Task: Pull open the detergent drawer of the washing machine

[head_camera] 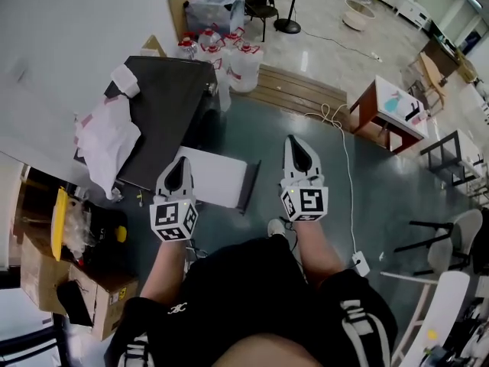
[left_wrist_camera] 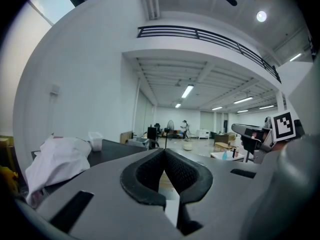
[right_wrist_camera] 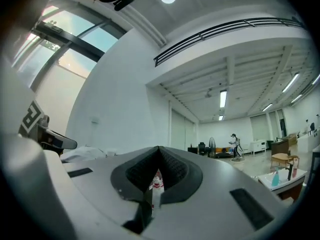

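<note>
In the head view the washing machine [head_camera: 172,102] shows as a dark grey top at the left, with white cloths [head_camera: 107,140] lying on it. A white panel [head_camera: 221,178] sticks out from its front towards me; whether it is the detergent drawer I cannot tell. My left gripper [head_camera: 180,163] hangs over the near edge of that panel, shut and empty. My right gripper [head_camera: 295,142] is held to the right of the machine, over the floor, also shut with nothing in it. Both gripper views look level across the hall, with the left jaws [left_wrist_camera: 163,151] and the right jaws [right_wrist_camera: 158,149] closed tip to tip.
Several large water bottles [head_camera: 229,56] stand behind the machine beside a wooden pallet [head_camera: 298,90]. Cardboard boxes [head_camera: 46,274] sit at the lower left. A small red and white table [head_camera: 390,109] and chairs [head_camera: 451,243] stand at the right. A white cable [head_camera: 348,182] runs across the floor.
</note>
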`<state>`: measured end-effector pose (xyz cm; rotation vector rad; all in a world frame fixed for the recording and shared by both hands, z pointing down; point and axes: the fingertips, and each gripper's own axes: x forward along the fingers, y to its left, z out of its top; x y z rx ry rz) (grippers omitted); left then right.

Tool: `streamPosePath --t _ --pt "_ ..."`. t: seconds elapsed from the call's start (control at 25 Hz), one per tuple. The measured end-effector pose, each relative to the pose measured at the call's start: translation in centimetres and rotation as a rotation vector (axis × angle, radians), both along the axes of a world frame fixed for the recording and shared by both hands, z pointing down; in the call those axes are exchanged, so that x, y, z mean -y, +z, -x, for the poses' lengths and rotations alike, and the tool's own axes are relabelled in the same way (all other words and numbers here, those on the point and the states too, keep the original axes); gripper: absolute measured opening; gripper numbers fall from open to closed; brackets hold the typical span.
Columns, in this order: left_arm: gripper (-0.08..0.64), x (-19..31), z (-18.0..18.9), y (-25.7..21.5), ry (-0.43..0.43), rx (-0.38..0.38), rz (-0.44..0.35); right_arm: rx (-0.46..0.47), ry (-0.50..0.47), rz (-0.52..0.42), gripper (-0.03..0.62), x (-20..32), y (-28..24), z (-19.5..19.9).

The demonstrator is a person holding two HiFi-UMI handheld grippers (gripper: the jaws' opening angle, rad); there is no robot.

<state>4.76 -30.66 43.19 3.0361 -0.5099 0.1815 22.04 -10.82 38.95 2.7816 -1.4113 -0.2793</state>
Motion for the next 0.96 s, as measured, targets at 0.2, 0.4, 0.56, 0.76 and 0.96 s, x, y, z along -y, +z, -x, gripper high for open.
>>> streamPosePath --t 0.2,0.4,0.56,0.76,0.96 --pt "0.002 0.1 0.2 -0.1 0.0 0.007 -0.006 0.023 -0.024 0.007 0.0 0.7 0.8 1.0" --pt "0.002 0.5 0.5 0.0 -0.005 0.014 -0.007 0.025 -0.025 0.003 0.0 1.0 0.8 1.3" --pt "0.002 0.5 0.3 0.3 -0.003 0.017 -0.006 0.03 -0.029 0.006 0.0 1.2 0.9 1.3" --pt "0.002 0.3 0.0 0.4 0.001 0.018 -0.001 0.033 -0.038 0.012 0.0 1.1 1.1 1.3" --pt "0.002 0.8 -0.1 0.3 0.0 0.015 -0.002 0.041 -0.052 0.01 0.0 1.8 1.2 1.2"
